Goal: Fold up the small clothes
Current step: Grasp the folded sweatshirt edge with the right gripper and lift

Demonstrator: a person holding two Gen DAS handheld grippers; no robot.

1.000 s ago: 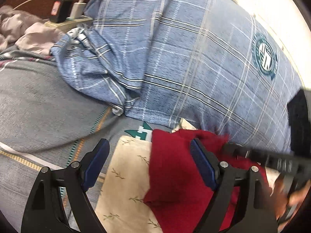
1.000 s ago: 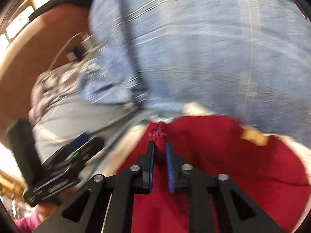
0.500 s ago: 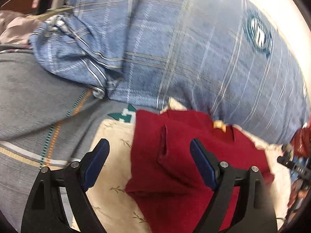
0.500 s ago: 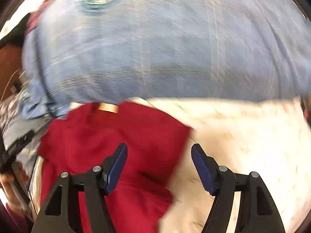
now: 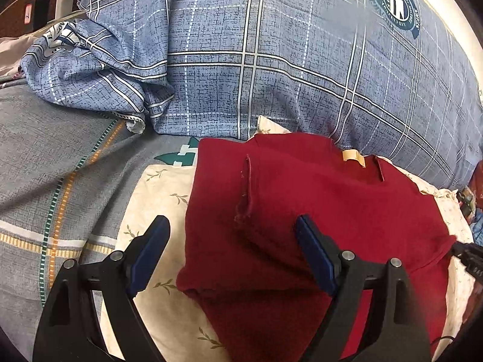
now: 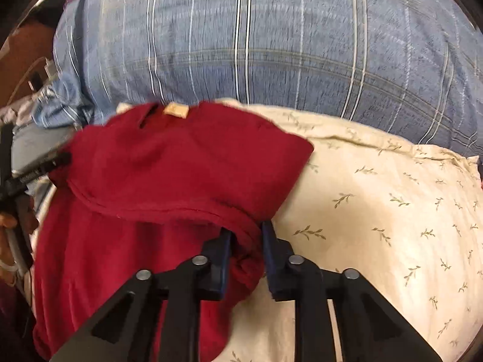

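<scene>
My right hand-held gripper point(image 6: 246, 241) is closing on a bunched edge of the red shirt point(image 6: 169, 166), cloth between its jaws. My left hand-held gripper point(image 5: 232, 241) hangs wide over the shirt's other side, gripping nothing. The shirt lies on a cream pillow point(image 6: 377, 199), with a blue plaid quilt point(image 5: 271, 60) beyond.

Home bedroom, plaid duvet point(image 5: 271, 60), leaf-print pillow point(image 6: 377, 211), chargers point(image 5: 62, 1)
</scene>
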